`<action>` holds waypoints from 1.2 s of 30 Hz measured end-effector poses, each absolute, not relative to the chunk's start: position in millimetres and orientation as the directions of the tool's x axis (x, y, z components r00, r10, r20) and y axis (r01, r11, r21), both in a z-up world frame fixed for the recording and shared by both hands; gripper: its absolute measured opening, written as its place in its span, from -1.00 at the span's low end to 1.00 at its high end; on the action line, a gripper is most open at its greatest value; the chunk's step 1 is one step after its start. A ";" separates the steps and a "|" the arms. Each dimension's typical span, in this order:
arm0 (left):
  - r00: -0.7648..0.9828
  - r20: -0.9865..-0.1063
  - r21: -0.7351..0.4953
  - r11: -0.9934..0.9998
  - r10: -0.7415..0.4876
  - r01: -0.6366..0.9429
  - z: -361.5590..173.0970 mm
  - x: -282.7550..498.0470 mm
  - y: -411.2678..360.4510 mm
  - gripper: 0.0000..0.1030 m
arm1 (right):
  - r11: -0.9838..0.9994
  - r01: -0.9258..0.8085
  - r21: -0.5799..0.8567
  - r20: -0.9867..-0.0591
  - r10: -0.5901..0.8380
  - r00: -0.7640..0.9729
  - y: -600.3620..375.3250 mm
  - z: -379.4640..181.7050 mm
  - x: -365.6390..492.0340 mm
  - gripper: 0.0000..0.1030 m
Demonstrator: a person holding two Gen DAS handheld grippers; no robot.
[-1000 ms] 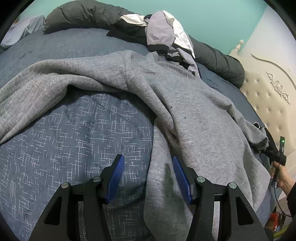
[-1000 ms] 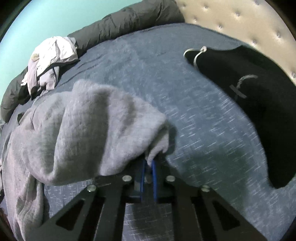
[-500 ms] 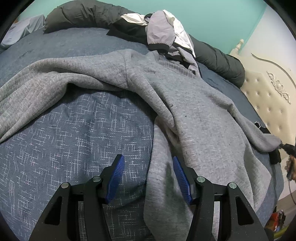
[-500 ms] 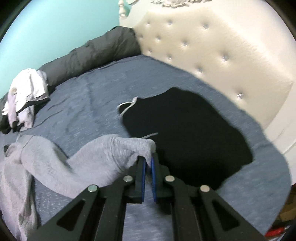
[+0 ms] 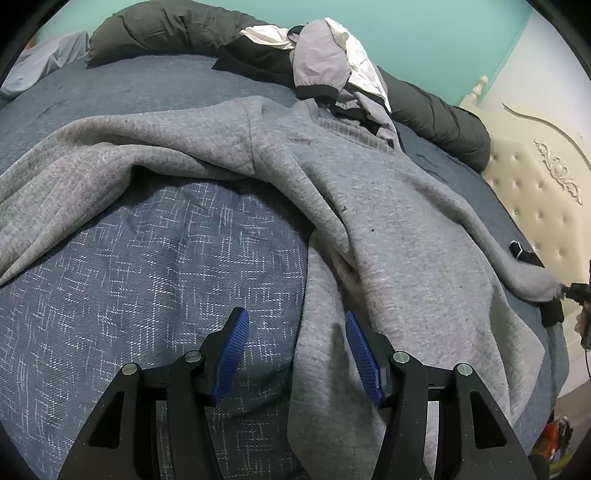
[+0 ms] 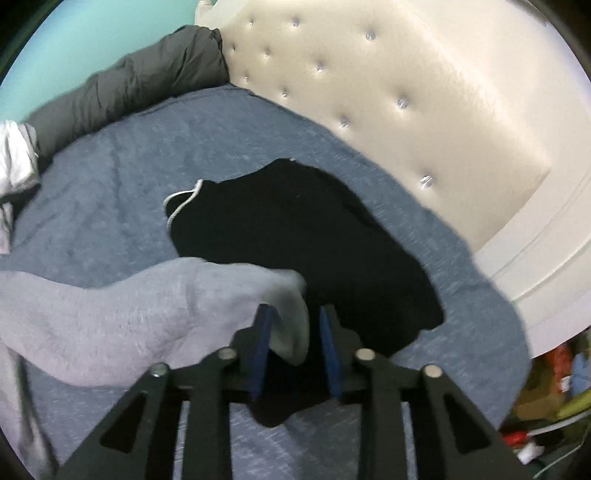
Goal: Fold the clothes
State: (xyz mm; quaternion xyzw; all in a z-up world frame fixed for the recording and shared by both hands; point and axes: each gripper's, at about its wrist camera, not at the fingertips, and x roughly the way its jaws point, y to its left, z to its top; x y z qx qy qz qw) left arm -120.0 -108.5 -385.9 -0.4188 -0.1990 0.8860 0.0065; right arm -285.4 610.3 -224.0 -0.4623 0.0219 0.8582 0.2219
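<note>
A grey sweatshirt (image 5: pixel 388 221) lies spread and rumpled across the blue bed cover (image 5: pixel 147 277). My left gripper (image 5: pixel 293 350) hovers open over its lower hem, and the hem's edge lies between the blue pads without being pinched. One sleeve (image 6: pixel 147 314) is stretched out to the right. Its cuff (image 6: pixel 291 314) hangs between the pads of my right gripper (image 6: pixel 295 332), whose jaws are opening; the cuff leans on the left pad only. In the left wrist view the right gripper (image 5: pixel 572 291) shows at the sleeve's end.
A black garment with a white drawstring (image 6: pixel 314 240) lies on the bed under the right gripper. A cream tufted headboard (image 6: pixel 406 92) stands beyond it. A dark rolled duvet (image 5: pixel 166 26) and a heap of clothes (image 5: pixel 325 62) line the far side. Clutter (image 6: pixel 554 387) sits on the floor at the right.
The right gripper carried the sleeve out to the right, over the black garment, and its jaws went from shut on the cuff to parted. The left gripper stayed put.
</note>
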 end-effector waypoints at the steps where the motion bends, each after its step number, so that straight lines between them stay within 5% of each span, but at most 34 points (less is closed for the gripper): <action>1: -0.650 -0.739 -0.358 -0.921 0.178 0.155 -385.9 -120.0 -108.6 0.14 | -0.898 -0.406 -0.170 -0.802 0.366 -0.472 610.3 -223.3 -286.3 -0.43; 22: -0.671 -0.726 -0.330 -0.933 0.152 0.145 -353.1 -136.8 -136.3 0.14 | -0.974 0.177 0.144 -0.805 -0.219 -0.552 375.3 -270.6 -368.4 -0.23; 36: -0.616 -0.774 -0.214 -0.976 0.150 0.031 -304.9 -314.8 -163.5 0.15 | -0.886 0.454 0.092 -0.815 -0.328 -0.477 220.6 -288.5 -456.6 -0.07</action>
